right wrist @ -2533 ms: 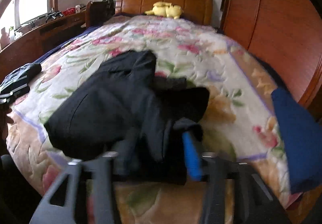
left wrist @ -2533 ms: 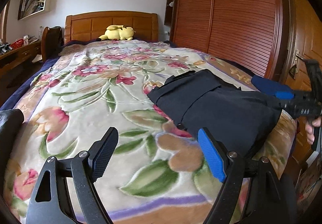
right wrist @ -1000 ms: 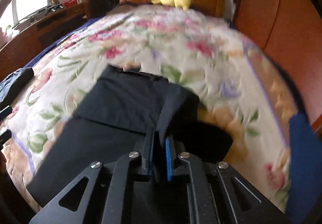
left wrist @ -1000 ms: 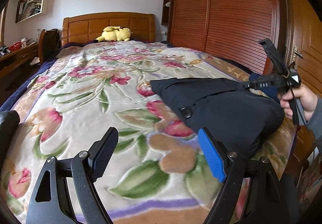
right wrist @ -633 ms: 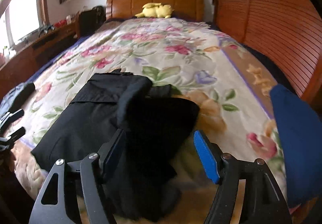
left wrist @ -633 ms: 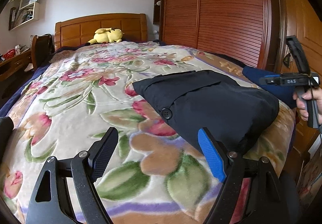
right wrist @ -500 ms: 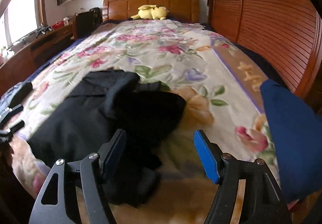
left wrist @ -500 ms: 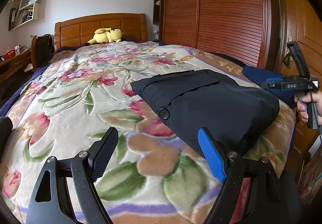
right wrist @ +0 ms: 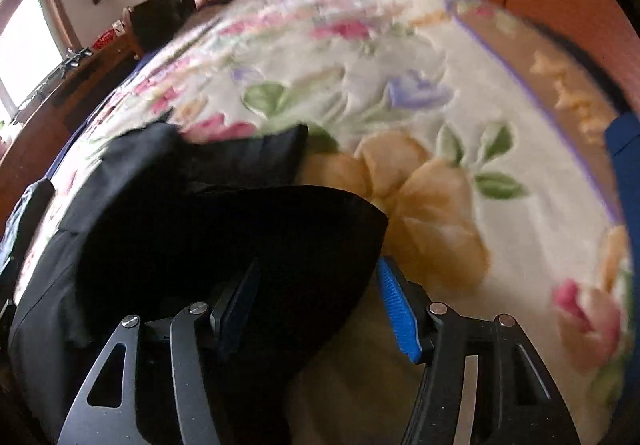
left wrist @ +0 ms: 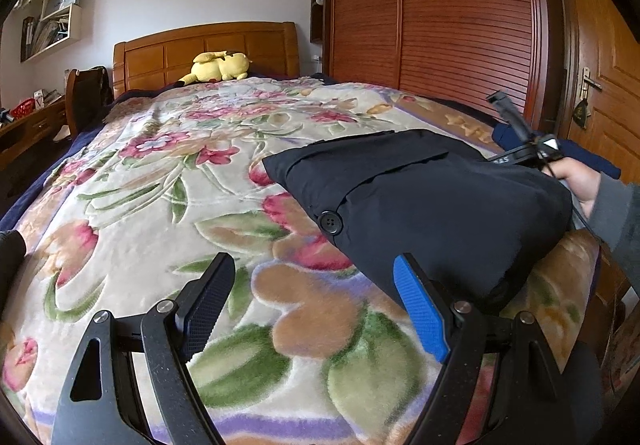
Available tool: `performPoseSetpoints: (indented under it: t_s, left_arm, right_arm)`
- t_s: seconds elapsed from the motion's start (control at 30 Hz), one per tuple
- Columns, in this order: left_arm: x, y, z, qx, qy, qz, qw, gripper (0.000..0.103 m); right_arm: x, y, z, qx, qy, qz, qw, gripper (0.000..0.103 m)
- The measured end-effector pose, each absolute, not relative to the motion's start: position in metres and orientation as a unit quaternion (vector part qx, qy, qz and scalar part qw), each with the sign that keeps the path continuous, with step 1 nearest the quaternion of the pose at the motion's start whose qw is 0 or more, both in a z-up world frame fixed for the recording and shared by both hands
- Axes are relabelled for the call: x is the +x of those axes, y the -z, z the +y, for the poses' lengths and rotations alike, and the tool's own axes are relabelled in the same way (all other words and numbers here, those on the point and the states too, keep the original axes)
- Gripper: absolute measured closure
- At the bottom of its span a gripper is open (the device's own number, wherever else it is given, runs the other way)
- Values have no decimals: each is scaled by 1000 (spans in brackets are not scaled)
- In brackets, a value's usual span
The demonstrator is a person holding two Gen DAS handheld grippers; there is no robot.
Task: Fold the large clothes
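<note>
Nearest in the left wrist view, the left gripper hangs over the near edge of the blanket, its jaws spread wide with nothing between them. Its blue pad sits just short of the garment's near corner.

The garment (black, folded into a thick bundle) lies on the blanket toward the bed's right side, near the foot. A single black button shows on its left fold.

In the right wrist view, the right gripper points steeply down at the garment's right edge. Its jaws are closing, half spread, and a fold of the black cloth lies between them; whether the pads press on it yet is hard to tell, since this view is blurred. The blue pad stands just clear of the cloth's edge, over bare blanket.

From the left view, the right hand in a grey sleeve holds that tool at the garment's far right side. Just behind it lies a blue cloth.

Farther back, a yellow plush toy rests against the wooden headboard. A slatted wardrobe fills the right wall, and shelves hang on the left.
</note>
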State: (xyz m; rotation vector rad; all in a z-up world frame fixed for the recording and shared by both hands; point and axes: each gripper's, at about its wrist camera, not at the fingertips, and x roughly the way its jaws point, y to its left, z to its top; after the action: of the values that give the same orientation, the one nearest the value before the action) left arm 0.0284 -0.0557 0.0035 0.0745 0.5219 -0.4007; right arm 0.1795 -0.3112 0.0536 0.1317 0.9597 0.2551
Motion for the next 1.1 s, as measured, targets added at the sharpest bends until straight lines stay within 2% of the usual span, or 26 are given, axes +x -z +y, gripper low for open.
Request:
performPoseSetpoints:
  t_s: [0.03,0.07,0.1,0.13,0.33,0.5,0.53,0.57,0.6,0.67,0.7,0.83,1.1]
  left_arm:
    - [29,-3,-56,36,197,256,946,21]
    - [29,-3,-55,35,198,257,945,21]
    - [30,-4,-56,35,198,257,945,21]
    - [31,-4,-55,34,198,256,945,21]
    - [31,-6,-55,29,199,252,947,21]
    - [30,-7,-56,30,200,251,947,21]
    - [30,-7,-56,29,201,251,946,21]
    - [30,-7,-56,29,203,251,946,21]
    - [29,-7,-56,29,203,251,946,21]
    - [29,-8,-55,28,204,251,946,21]
    - [28,-9,-55,27,205,251,946,21]
    - [24,-13,-52,25,206,244,947,21]
    - [18,-18,-45,19,208,238,949,21]
  right_arm:
    - [185,-49,-311,66,-126,465,874,41]
    - [191,-49,-309,66,-130,463,874,51]
    - [195,-49,-307,66,-142,459,874,68]
    - [197,-52,-303,58,-152,451,877,96]
    - [202,-102,-273,-10,-173,363,916,98]
    - [212,-107,-249,-60,-153,403,900,98]
    - [211,-107,-248,-65,-144,411,898,91]
    - [210,-111,-248,-71,-135,411,899,79]
    - [209,-115,-246,-79,-124,407,902,71]
    - [194,-132,-244,-92,-95,384,914,41]
    - [183,-139,-245,-91,-79,371,921,38]
    - [131,-153,-233,-73,-92,342,932,38]
    - [59,-120,-193,-74,-112,330,934,38]
